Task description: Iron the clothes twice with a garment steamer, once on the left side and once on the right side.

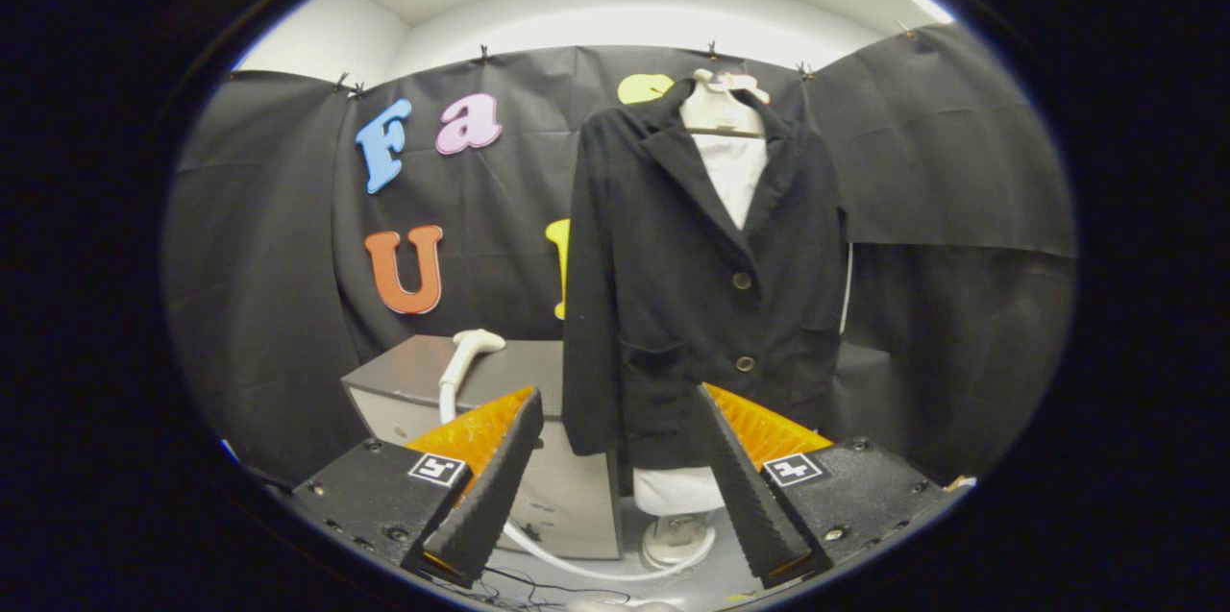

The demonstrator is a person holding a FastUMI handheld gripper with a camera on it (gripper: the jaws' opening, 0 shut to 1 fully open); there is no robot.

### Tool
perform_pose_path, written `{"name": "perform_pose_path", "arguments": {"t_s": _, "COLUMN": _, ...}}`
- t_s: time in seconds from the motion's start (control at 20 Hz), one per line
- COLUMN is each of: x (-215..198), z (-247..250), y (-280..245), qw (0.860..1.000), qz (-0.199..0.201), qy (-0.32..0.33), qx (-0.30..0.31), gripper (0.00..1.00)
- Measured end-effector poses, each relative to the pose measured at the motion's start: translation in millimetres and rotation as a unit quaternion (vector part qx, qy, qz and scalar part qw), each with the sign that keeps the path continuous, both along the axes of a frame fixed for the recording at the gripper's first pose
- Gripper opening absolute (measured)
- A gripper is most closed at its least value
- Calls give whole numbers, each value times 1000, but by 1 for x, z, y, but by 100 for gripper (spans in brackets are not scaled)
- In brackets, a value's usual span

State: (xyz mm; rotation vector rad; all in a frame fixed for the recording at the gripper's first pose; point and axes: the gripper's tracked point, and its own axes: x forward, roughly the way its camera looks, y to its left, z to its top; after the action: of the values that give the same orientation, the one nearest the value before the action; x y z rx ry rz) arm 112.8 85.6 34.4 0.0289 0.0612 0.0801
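Both tool [615,410] fingers apart, steamer [468,350] beyond.

My jacket [701,285] hides most of the white mannequin [732,172]. At eleven o'clock off my hand-held gripper [615,420], the steamer's [468,354] hose [577,559] runs behind its left finger.

The handheld two-finger gripper [620,401] has 2 wedge-shaped fingers with ribbed inner faces, mounted on black blocky carriers. Each carrier bears 1 small square black-and-white marker and several round screws.
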Motion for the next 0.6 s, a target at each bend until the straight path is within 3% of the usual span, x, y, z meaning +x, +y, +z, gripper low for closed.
{"name": "perform_pose_path", "arguments": {"t_s": 0.35, "x": 103, "z": 29, "y": 102, "qw": 998, "qz": 70, "qy": 5, "qx": 4, "gripper": 97}}
{"name": "perform_pose_path", "arguments": {"t_s": 0.6, "x": 175, "z": 19, "y": 183, "qw": 992, "qz": 115, "qy": 45, "qx": -10, "gripper": 98}}
